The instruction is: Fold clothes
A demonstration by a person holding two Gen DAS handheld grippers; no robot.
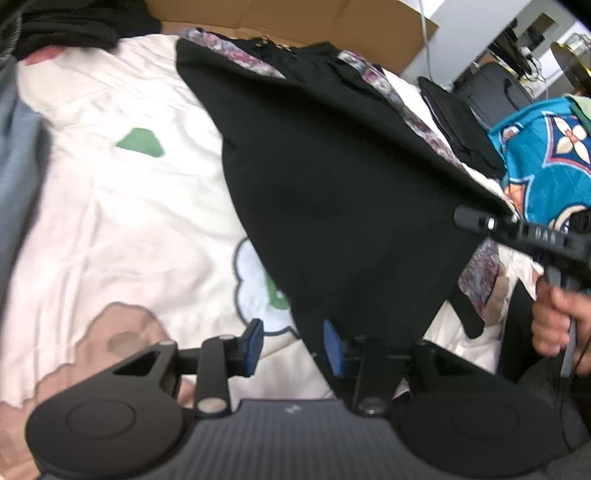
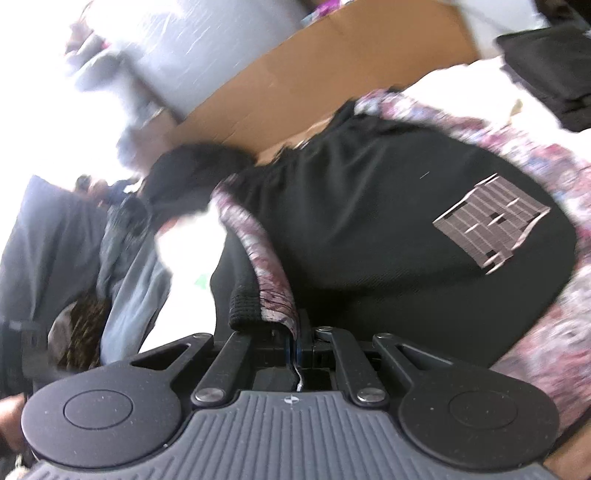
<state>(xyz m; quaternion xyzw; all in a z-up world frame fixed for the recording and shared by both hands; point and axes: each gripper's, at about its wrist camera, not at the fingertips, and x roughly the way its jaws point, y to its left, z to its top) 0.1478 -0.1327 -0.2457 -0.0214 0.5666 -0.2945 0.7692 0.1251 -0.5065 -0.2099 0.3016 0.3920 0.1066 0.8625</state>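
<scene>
A black garment (image 1: 332,184) with purple floral side strips lies spread on a white printed bedcover (image 1: 110,203). My left gripper (image 1: 293,345) stands open just above the cover. The garment's near corner hangs by its right blue pad (image 1: 332,347), and the pads do not press on it. My right gripper (image 2: 297,347) is shut on the garment's hem, a ribbed black edge beside the floral strip (image 2: 273,295). In the left wrist view the right gripper (image 1: 476,221) holds that corner lifted at the right, with a person's hand (image 1: 554,321) on its handle. A grey patch (image 2: 491,221) shows on the black cloth (image 2: 369,240).
A cardboard box (image 1: 295,18) stands behind the bedcover. A teal patterned cloth (image 1: 546,166) and a dark folded garment (image 1: 461,125) lie at the right. Grey-blue fabric (image 1: 18,155) and black clothes (image 1: 74,26) sit at the left and far left.
</scene>
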